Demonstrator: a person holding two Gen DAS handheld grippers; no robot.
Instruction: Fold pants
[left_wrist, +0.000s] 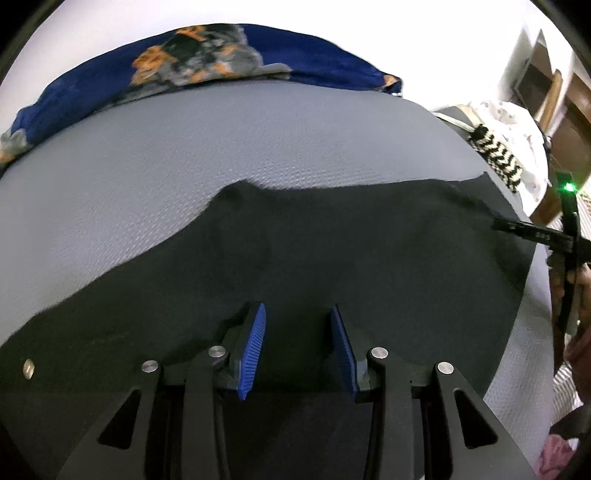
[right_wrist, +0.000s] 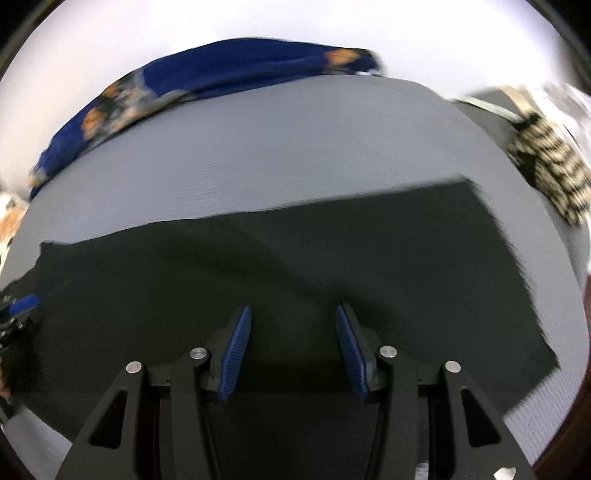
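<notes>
Right wrist view: blurred pants (right_wrist: 295, 266), near edge behind tool (right_wrist: 293, 314).

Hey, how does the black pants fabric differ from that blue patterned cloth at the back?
The black pants are plain and dark; the blue patterned cloth carries orange and grey patches. The pants lie spread flat in the near middle of the grey surface; the cloth is bunched along its far edge. Both rest on that surface, untouched.

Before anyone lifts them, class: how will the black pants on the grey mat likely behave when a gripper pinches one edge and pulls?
The black pants will probably go floppy: they lie flat on the grey mat with a soft ripple along the far edge. They look thin, so likely light. The mat's texture may drag on them, so they may bunch rather than slide.
</notes>
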